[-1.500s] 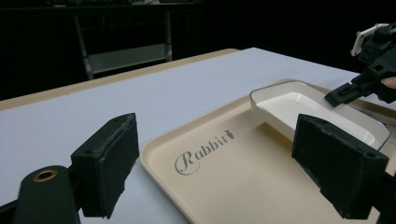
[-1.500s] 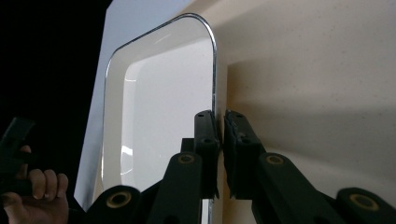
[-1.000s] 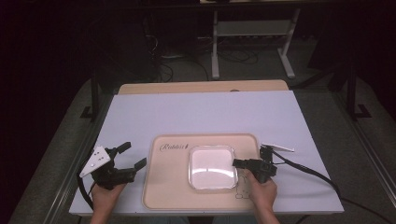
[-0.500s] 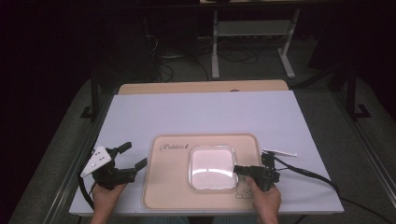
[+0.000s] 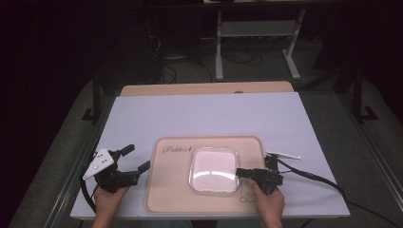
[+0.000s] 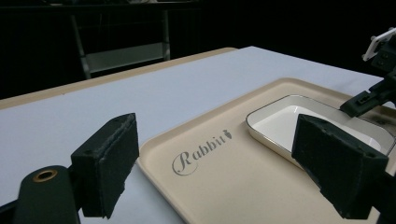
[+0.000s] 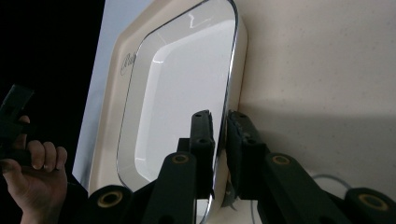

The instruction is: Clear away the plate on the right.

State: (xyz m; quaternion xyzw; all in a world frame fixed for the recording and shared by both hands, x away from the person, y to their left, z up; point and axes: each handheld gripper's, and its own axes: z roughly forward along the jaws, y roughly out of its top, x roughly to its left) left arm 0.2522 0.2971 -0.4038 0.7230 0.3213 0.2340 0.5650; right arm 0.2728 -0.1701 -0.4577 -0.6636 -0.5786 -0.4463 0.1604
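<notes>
Right tool clamped on white dish rim, near corner hidden, left tool wide

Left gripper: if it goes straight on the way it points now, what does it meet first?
Probably the beige tray: the open left gripper aims low across it toward the white dish. Depth is unclear.

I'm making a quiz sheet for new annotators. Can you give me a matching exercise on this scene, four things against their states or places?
Things:
1. left gripper
2. right gripper
3. white dish
4. beige tray

States or places:
a. lies on the white table top
b. jaws wide apart, nothing between them
c. sits on the tray
d. jaws astride the dish's rim

Pairs: 1-b, 2-d, 3-c, 4-a
</notes>
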